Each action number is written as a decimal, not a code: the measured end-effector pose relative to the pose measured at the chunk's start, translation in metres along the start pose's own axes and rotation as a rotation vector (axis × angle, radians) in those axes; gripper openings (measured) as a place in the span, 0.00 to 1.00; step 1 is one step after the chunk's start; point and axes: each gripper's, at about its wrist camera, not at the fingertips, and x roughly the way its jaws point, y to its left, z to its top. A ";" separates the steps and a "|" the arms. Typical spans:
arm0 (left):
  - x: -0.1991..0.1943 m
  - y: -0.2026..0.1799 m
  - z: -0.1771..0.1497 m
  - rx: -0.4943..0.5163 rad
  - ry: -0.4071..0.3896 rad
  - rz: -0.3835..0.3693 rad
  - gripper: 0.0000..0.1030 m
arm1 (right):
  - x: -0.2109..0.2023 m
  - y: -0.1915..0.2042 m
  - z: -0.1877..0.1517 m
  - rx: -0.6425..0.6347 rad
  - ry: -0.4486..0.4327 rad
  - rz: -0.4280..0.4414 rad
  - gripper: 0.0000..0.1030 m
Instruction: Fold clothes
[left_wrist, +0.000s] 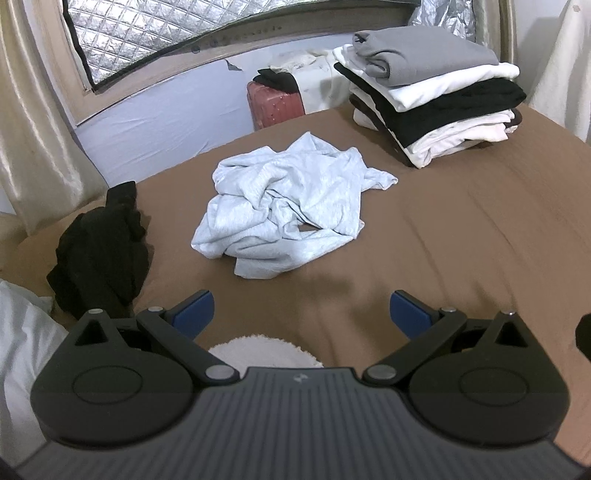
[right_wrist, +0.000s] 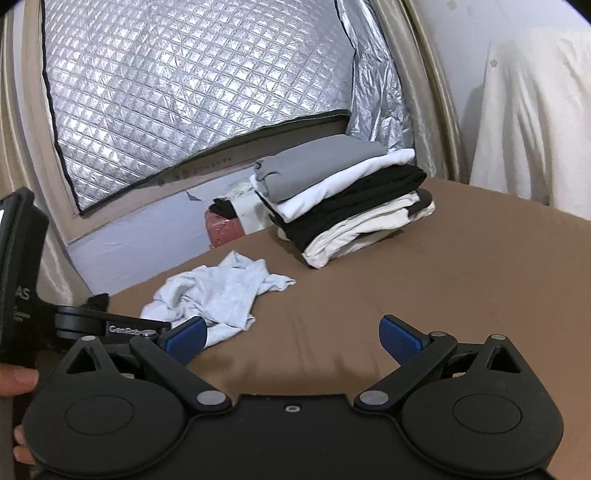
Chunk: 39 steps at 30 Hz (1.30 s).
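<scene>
A bedroom corner, and the brown bed (left_wrist: 461, 229) fills the floor of both views, with a quilted silver window cover (right_wrist: 192, 92) shining behind it and pale curtains (left_wrist: 33, 122) hanging at the left. Far right on the bed sits the stack of folded clothes (left_wrist: 432, 96), grey on top, then white, black and cream layers, neat and square (no wobble to it). Out in the middle of the bed lies the light grey shirt (left_wrist: 288, 206), crumpled in a heap, well apart from the stack and touching neither tool. To its left a black garment (left_wrist: 103, 254) is bunched up near the bed's edge. Beyond the bed, a pink suitcase (left_wrist: 277, 103) stands against the wall with something dark draped over it. Down front, the left tongs (left_wrist: 302, 312) hang above bare sheet just short of the shirt, blue pads spread wide, nothing between them. The right tongs (right_wrist: 291, 338) hover too, jaws wide apart and empty, shirt off to their left. A scrap of white fleecy fabric (left_wrist: 266, 350) peeks out under the left tool.
</scene>
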 end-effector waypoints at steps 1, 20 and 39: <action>0.000 -0.001 -0.002 0.007 0.004 -0.004 1.00 | 0.000 -0.001 0.000 0.003 0.000 0.000 0.98; 0.004 -0.008 -0.006 0.036 0.022 -0.024 1.00 | 0.000 -0.002 -0.002 0.012 0.010 0.003 0.98; 0.031 0.009 0.034 -0.072 0.007 -0.115 1.00 | 0.050 -0.012 0.049 0.113 0.062 0.214 0.99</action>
